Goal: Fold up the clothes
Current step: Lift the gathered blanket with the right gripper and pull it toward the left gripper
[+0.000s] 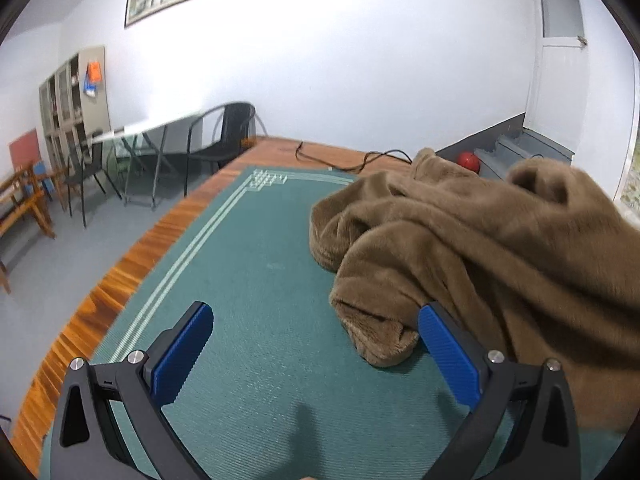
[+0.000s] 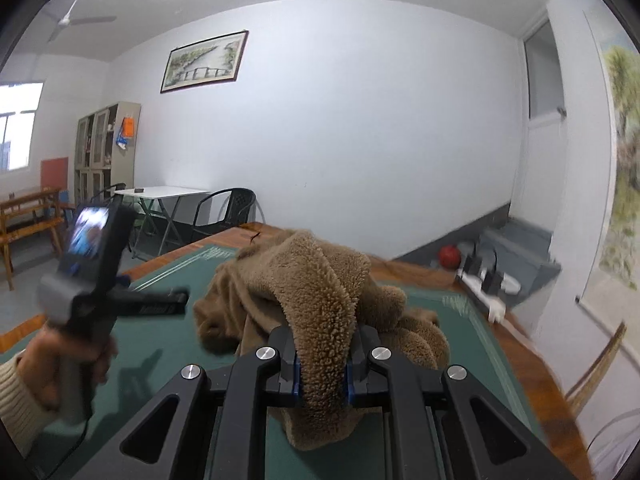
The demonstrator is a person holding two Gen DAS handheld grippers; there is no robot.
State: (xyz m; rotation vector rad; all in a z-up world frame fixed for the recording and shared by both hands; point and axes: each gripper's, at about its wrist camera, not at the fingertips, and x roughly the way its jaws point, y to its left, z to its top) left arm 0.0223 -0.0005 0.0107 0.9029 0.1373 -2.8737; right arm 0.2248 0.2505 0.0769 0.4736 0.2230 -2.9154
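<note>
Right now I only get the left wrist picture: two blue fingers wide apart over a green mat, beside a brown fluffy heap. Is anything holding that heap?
Observer: Yes. The right gripper is shut on a fold of the brown fleece garment.
Operator: Is that fold flat on the mat?
Observer: No, it drapes down over the closed fingers while the rest is bunched on the green mat.
Operator: And the gripper I'm looking through, what carries it?
Observer: A hand in a cream knit sleeve grips its handle; the left gripper is open, holding nothing.

text: none legible | left hand-held gripper (image 2: 160,304): printed marking, blurred, unreadable
</note>
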